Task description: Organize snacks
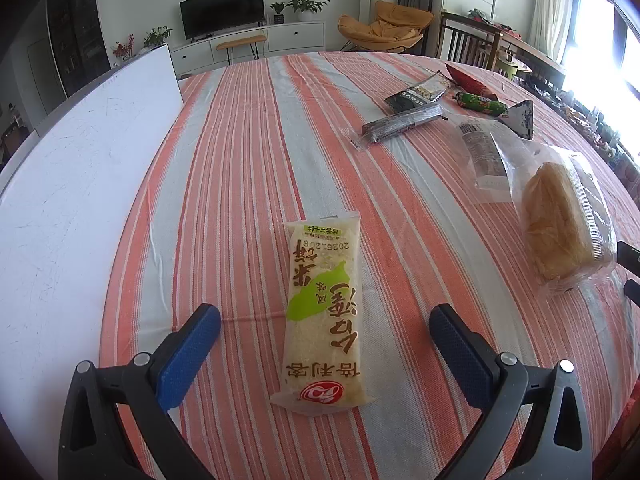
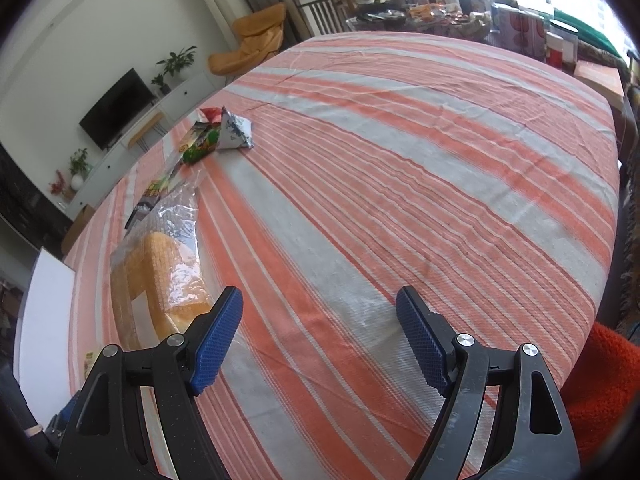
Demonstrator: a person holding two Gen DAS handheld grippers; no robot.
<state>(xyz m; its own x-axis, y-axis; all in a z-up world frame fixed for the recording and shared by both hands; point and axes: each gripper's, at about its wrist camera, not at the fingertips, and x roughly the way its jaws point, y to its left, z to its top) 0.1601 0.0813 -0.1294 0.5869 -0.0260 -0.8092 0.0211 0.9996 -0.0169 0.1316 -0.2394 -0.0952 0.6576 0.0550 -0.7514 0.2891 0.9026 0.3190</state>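
Observation:
A rice cracker packet, pale with a green patch and brown writing, lies flat on the striped tablecloth. My left gripper is open, its blue pads on either side of the packet's near half, just above the cloth. A bagged loaf of bread lies to the right; it also shows in the right wrist view. My right gripper is open and empty over bare cloth, with the bread beside its left finger.
Several more snacks lie at the far side: dark packets, a green sausage, a blue-white triangular packet. A white board lies at the left. A cluttered side table stands beyond the table's far edge.

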